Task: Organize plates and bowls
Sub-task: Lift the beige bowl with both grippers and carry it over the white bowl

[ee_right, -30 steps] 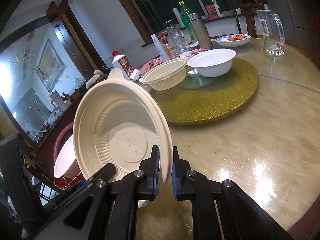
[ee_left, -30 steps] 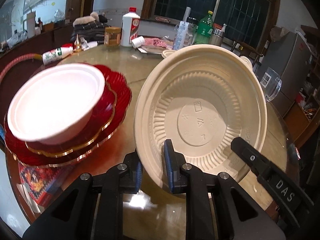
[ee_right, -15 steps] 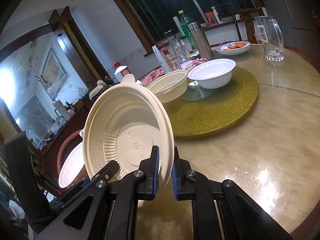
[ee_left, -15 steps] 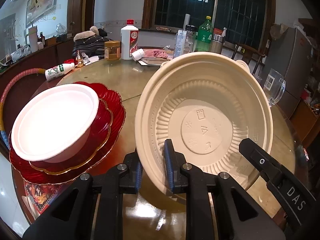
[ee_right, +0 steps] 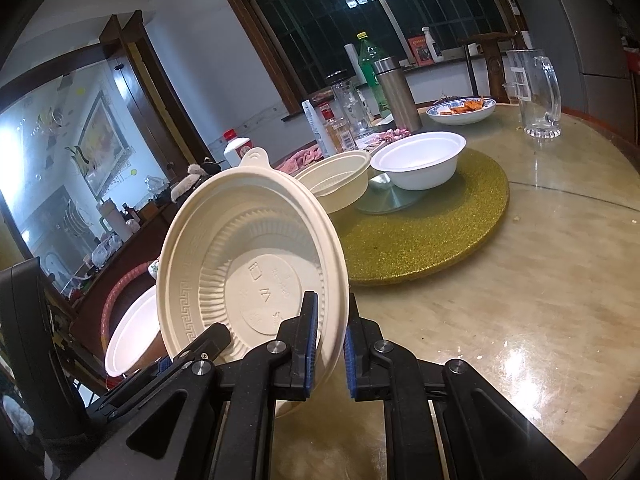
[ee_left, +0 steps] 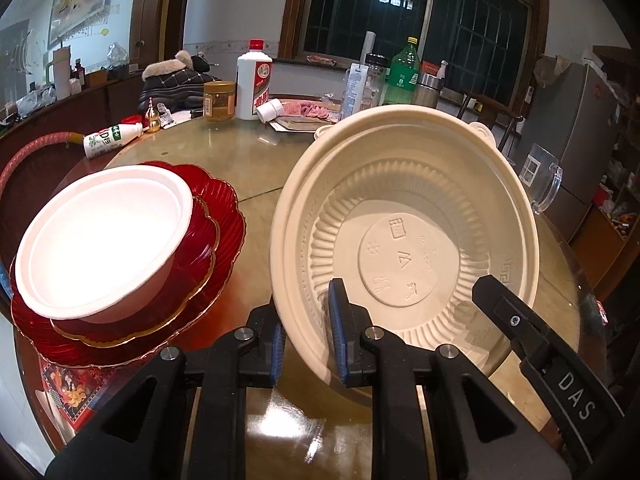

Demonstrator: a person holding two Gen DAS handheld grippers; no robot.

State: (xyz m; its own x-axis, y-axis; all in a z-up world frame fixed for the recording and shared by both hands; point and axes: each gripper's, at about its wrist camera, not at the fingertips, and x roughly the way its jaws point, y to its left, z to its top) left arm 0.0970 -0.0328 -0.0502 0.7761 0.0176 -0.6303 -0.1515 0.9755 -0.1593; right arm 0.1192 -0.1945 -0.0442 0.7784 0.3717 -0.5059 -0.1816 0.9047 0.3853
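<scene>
A cream plastic bowl (ee_left: 404, 240) is held on edge above the table, its inside facing the left wrist camera. My left gripper (ee_left: 306, 320) is shut on its lower left rim. My right gripper (ee_right: 330, 320) is shut on the same bowl (ee_right: 240, 248) at the opposite rim, and one of its black fingers (ee_left: 520, 320) shows in the left wrist view. To the left a white bowl (ee_left: 100, 240) sits on stacked red plates (ee_left: 216, 240) with gold edges. The white bowl (ee_right: 128, 332) shows again low in the right wrist view.
A gold glitter turntable (ee_right: 440, 232) carries another cream bowl (ee_right: 336, 180) and a white bowl (ee_right: 420, 160). A glass mug (ee_right: 536, 92), a dish of food (ee_right: 460, 110), a steel flask (ee_right: 398, 92), a white bottle (ee_left: 252, 80) and a jar (ee_left: 219, 100) stand farther back.
Both grippers keep their hold on the cream bowl. The views have tilted slightly, so the bowl and the red plates sit a little differently in frame.
</scene>
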